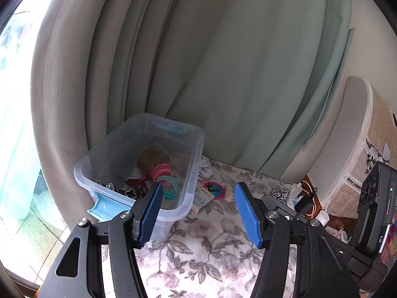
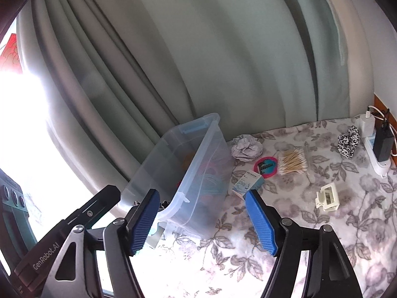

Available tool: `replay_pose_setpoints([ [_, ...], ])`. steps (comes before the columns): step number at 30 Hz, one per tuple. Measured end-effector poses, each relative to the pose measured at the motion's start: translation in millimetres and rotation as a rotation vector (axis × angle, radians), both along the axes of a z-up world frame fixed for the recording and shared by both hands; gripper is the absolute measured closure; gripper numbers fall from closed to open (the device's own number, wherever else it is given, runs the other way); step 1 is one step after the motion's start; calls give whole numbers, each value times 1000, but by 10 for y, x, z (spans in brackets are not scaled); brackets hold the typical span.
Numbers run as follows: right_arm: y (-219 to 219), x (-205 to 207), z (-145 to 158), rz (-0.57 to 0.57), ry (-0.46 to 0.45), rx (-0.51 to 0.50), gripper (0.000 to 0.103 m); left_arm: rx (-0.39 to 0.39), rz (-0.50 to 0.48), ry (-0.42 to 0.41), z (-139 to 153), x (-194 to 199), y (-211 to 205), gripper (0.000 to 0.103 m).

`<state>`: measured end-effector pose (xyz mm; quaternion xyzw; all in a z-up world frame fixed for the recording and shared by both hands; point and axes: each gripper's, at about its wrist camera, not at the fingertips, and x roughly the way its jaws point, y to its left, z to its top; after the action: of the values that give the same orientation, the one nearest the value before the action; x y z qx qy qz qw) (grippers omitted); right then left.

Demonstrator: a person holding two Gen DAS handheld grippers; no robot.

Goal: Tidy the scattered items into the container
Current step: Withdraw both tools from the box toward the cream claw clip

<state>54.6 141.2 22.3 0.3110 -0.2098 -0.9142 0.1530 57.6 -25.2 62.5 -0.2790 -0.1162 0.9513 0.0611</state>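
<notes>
Right wrist view: both tongs, left (image 1: 197, 190) and right (image 2: 202, 196), apart and empty beside clear bin (image 2: 198, 164). Likely between pickups; small box (image 2: 248, 185) just right of bin seems next.

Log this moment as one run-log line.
left gripper: jaws open, empty | right gripper: jaws open, empty | bin: partly filled | still out: swabs, small box, clip
</notes>
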Motion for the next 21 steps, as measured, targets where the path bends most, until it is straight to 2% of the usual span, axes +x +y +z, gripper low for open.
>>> replay_pose_setpoints([
  [4, 253, 48, -39, -67, 8, 11, 19, -33, 6, -6, -47, -102, 226, 41],
  [6, 393, 72, -66, -102, 13, 12, 18, -44, 15, -15, -69, -124, 311, 35],
  [9, 652, 106, -137, -132, 17, -13, 17, -58, 12, -39, -113, -134, 442, 34],
  [15, 1155, 120, -369, -235, -23, -49, 16, -142, -34, -85, -270, -301, 832, 33],
  [19, 1400, 117, -554, -264, -51, -50, 8, -174, -96, -96, -417, -361, 1084, 33],
  [21, 1472, 111, -663, -273, -52, -43, 8, -180, -123, -102, -499, -375, 1171, 33],
])
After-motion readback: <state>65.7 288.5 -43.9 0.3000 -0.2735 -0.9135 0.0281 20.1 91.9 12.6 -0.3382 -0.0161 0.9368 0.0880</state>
